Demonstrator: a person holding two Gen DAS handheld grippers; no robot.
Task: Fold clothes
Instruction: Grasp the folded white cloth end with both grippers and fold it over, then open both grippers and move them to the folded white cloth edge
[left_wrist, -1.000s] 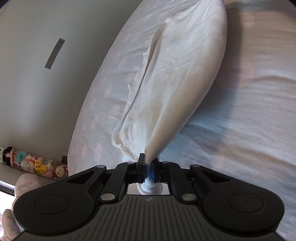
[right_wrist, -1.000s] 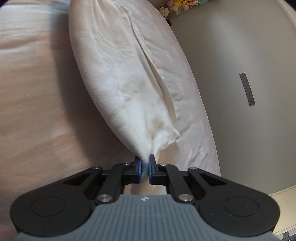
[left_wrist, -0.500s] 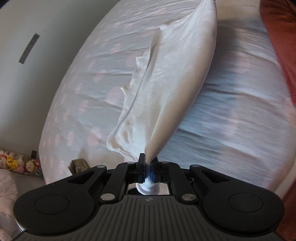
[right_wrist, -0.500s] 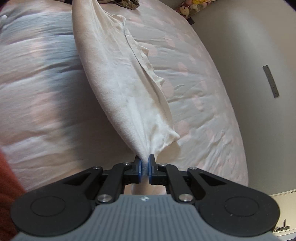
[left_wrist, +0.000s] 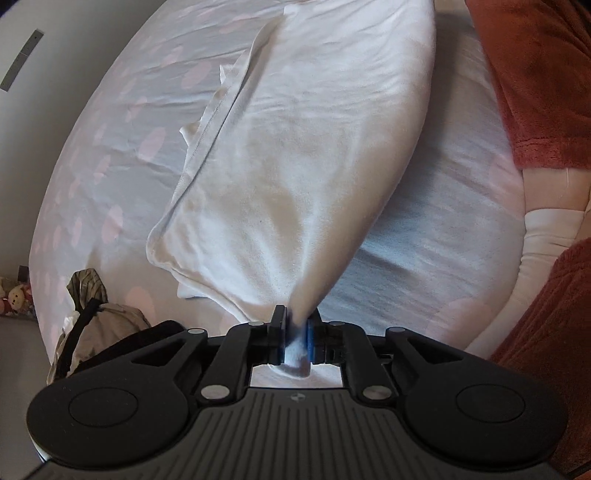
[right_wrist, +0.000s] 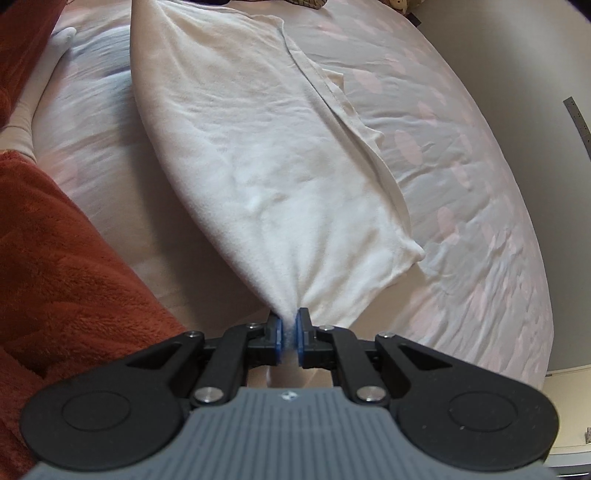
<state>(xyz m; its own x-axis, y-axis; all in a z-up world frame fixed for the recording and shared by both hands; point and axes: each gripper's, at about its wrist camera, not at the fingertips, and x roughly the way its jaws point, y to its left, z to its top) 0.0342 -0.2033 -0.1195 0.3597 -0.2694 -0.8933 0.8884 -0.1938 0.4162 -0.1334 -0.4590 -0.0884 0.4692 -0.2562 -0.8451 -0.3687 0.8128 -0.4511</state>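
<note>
A white garment (left_wrist: 303, 177) is stretched between my two grippers over a bed with a pale sheet dotted pink (left_wrist: 110, 155). My left gripper (left_wrist: 295, 332) is shut on one corner of it, with a tuft of cloth poking back through the jaws. My right gripper (right_wrist: 289, 328) is shut on the opposite corner of the white garment (right_wrist: 258, 155). The cloth is doubled, with a hemmed edge running along its far side. Most of it lies low on the sheet (right_wrist: 461, 192).
The person's rust-red fleece clothing (left_wrist: 539, 81) and white-socked foot (left_wrist: 546, 229) are on the near side, also in the right wrist view (right_wrist: 66, 266). A crumpled olive garment with a black strap (left_wrist: 92, 317) lies at the bed's end. Beyond the bed's far edge is a grey wall (right_wrist: 517, 55).
Both grippers have swung down toward the bed with the garment still held. The cloth has spread wider and come to lie on the sheet. The person's red clothing has come into view.
</note>
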